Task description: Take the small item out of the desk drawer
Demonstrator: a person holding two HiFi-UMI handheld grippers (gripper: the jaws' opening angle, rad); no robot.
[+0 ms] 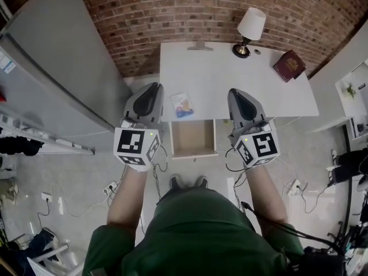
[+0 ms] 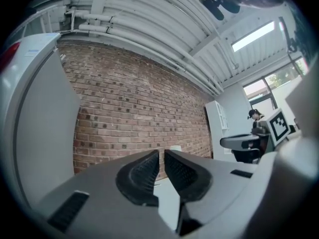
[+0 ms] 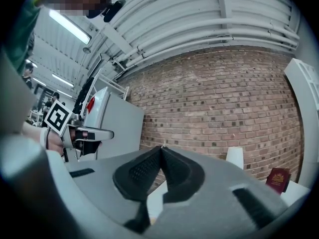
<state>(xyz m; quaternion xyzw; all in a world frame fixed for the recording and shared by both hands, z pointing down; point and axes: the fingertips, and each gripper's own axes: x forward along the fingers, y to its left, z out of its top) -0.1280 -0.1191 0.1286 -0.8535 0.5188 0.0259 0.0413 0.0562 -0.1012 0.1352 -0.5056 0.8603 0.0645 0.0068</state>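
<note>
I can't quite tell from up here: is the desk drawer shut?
No, the drawer stands pulled out from the desk, its inside showing.

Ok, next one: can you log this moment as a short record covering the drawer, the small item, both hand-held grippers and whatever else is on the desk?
drawer: pulled open, inside looks bare
small item: flat packet lying on the desk, just behind the open drawer
left hand-held gripper: jaws a narrow slit apart, nothing between them
right hand-held gripper: jaws closed tip to tip, holding nothing
also on desk: lamp at the back, red book at the right
</note>
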